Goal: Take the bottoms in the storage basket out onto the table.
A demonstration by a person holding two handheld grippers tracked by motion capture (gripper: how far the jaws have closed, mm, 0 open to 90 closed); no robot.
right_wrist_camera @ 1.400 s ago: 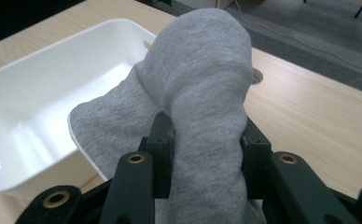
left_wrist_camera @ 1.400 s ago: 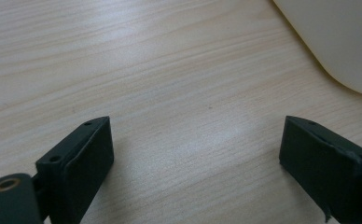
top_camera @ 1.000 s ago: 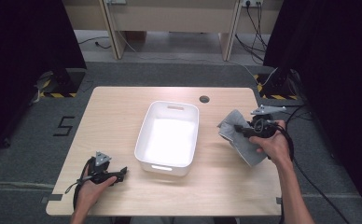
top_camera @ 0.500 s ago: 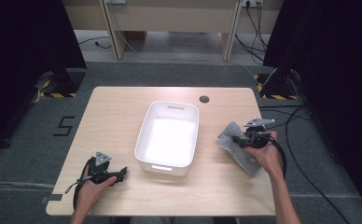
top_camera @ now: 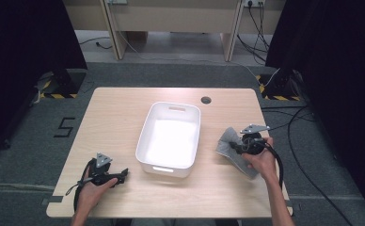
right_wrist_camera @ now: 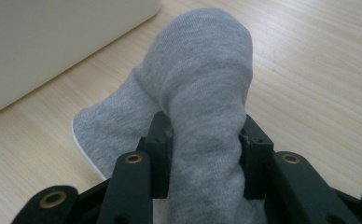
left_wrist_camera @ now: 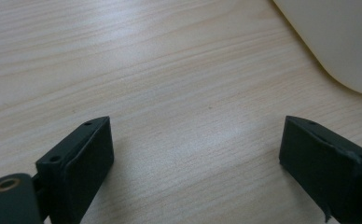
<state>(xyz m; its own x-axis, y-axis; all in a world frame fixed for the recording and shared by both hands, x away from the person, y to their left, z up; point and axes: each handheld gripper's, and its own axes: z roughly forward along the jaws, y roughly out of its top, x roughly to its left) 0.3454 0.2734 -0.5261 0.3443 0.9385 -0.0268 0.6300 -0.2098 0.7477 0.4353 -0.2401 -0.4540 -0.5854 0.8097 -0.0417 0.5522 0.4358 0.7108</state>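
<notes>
A grey sock (top_camera: 227, 146) lies partly on the wooden table (top_camera: 119, 113), just right of a white plastic bin (top_camera: 144, 135). My right gripper (top_camera: 240, 147) is shut on a bunched fold of it. In the right gripper view both pads squeeze the sock (right_wrist_camera: 202, 70), which arches up and forward out of the right gripper (right_wrist_camera: 206, 136) toward the bin's wall (right_wrist_camera: 44, 42). At the front left of the table my left gripper (top_camera: 123, 175) rests low over the wood. Its jaws stand wide apart in the left gripper view, and the left gripper (left_wrist_camera: 195, 140) has bare wood between them.
The bin sits mid-table and looks empty; its corner (left_wrist_camera: 337, 37) is near my left gripper. A round cable hole (top_camera: 206, 100) is in the tabletop at the back. Cables (top_camera: 303, 155) trail over the floor at the right.
My right hand has come down and toward the table's front edge with the sock in its grip, so the sock now touches the table. The left hand has stayed put.
</notes>
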